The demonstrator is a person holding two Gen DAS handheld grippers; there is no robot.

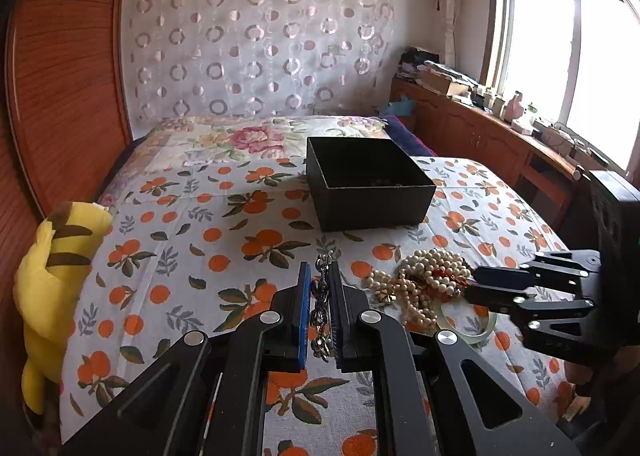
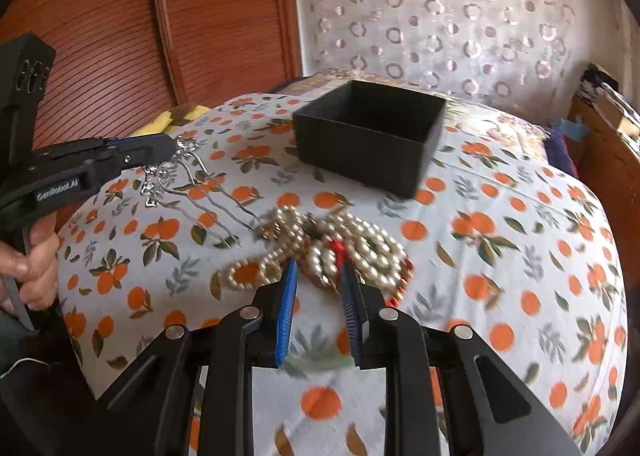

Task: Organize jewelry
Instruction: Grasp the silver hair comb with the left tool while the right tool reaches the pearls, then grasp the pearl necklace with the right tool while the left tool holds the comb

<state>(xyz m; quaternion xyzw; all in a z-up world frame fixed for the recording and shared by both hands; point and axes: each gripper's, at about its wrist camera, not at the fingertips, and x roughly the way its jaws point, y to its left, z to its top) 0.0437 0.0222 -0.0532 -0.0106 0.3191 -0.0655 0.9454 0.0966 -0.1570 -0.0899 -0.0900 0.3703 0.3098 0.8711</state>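
My left gripper (image 1: pixel 320 272) is shut on a silver hair comb (image 1: pixel 321 304). In the right wrist view the left gripper (image 2: pixel 170 147) holds the comb (image 2: pixel 188 187) above the bed, its prongs hanging toward a pile of pearl necklaces (image 2: pixel 320 252). The pile also shows in the left wrist view (image 1: pixel 424 280), with a pale green bangle (image 1: pixel 468 330) beside it. My right gripper (image 2: pixel 318 268) is open, its jaws over the near edge of the pearls; it also shows from the side (image 1: pixel 474 288). An open black box (image 1: pixel 366 185) (image 2: pixel 372 135) stands farther back on the bed.
The bed has an orange-patterned sheet (image 1: pixel 200 248). A yellow plush toy (image 1: pixel 52 280) lies at the left edge. A wooden headboard (image 1: pixel 60 75) is at the left, a wooden cabinet with clutter (image 1: pixel 500 135) under the window at the right.
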